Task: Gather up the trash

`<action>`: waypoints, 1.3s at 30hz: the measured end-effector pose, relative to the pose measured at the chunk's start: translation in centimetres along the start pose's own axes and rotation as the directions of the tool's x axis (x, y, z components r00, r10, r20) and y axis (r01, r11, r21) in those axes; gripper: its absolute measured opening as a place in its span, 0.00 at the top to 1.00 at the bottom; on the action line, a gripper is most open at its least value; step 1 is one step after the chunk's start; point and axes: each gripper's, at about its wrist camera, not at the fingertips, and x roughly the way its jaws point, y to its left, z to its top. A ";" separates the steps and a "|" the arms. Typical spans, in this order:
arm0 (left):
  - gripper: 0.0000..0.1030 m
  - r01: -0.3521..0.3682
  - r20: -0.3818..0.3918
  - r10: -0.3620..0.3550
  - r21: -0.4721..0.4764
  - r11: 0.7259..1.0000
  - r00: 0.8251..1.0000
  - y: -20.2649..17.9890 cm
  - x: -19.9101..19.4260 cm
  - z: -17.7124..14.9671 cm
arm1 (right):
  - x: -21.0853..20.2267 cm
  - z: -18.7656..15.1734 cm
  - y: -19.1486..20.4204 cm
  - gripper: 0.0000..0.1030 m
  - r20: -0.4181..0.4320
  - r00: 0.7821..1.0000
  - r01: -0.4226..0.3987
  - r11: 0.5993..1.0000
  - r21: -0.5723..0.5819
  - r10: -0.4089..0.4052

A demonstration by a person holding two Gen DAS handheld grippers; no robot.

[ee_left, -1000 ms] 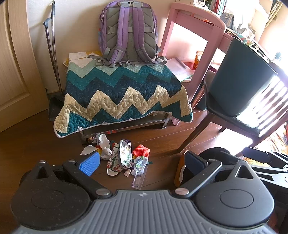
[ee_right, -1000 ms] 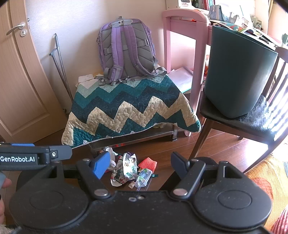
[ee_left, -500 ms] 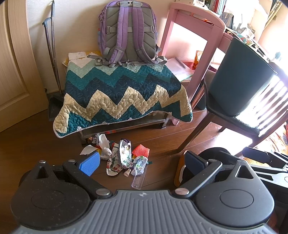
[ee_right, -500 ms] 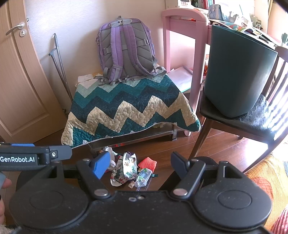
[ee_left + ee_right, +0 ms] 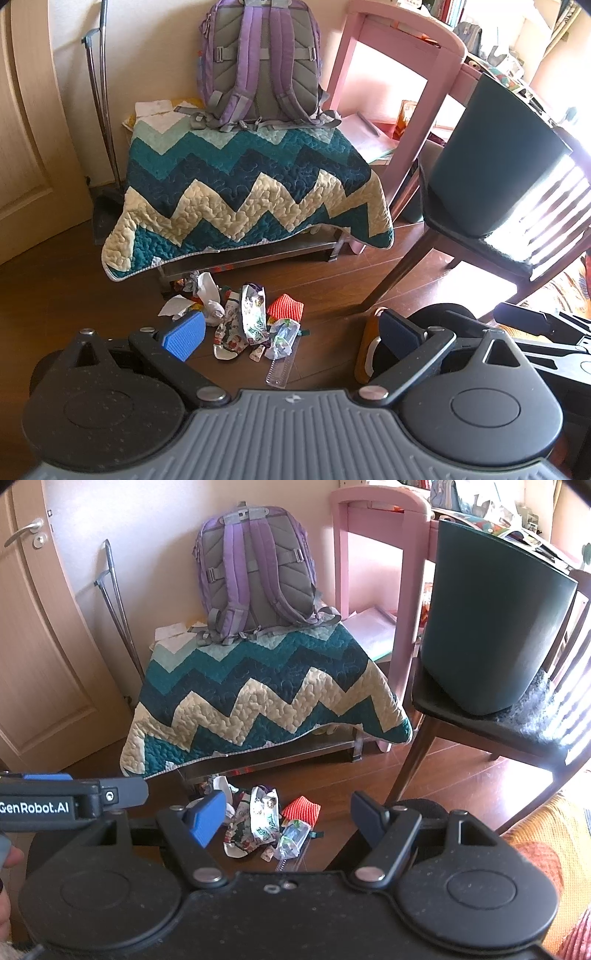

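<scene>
Left gripper (image 5: 291, 334): fingers spread wide, nothing between them; held above the wooden floor (image 5: 74, 280), short of the litter.
Right gripper (image 5: 288, 818): fingers likewise wide apart, empty; also held above the floor, just beside the left one, whose labelled body shows at the left edge of the right wrist view.
Trash pile (image 5: 240, 317): on the floor in front of the low bench, between the spread fingers in both views. Touching neither gripper.
Pile contents: crumpled white paper (image 5: 207, 291), printed snack wrappers (image 5: 253, 314), a red-orange ribbed piece (image 5: 286, 306), a small clear plastic bottle (image 5: 282, 334), a clear ruler (image 5: 282, 367) nearest the left camera.
Bin (image 5: 491, 627): dark green, upright on the seat of a wooden chair (image 5: 480, 727), right of the pile and well apart from it.
Bench: draped with a zigzag quilt (image 5: 240, 192) in teal, navy and cream; a purple backpack (image 5: 260, 62) stands on it against the wall.
Surroundings: pink desk (image 5: 399, 55) behind the chair; door (image 5: 40, 646) at left.
</scene>
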 end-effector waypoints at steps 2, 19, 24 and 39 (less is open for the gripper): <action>0.02 0.002 -0.004 -0.002 -0.008 1.000 1.000 0.2 0.6 0.2 | 0.7 0.2 0.1 0.28 -0.010 1.000 -0.004 1.000 -0.006 0.004; 0.02 -0.101 0.079 0.110 -0.109 0.989 0.991 10.5 11.7 7.0 | 14.5 5.5 0.1 0.28 -0.046 0.995 -0.087 0.994 -0.062 0.084; 0.02 -0.089 0.063 0.095 -0.090 0.992 0.993 12.0 17.2 7.3 | 21.3 5.5 -0.5 0.28 -0.127 0.987 -0.103 0.993 -0.063 0.095; 0.02 -0.023 -0.246 0.008 -0.059 0.998 0.969 9.9 36.7 0.2 | 43.7 0.5 -4.1 0.31 -0.509 0.856 -0.001 0.985 0.175 0.091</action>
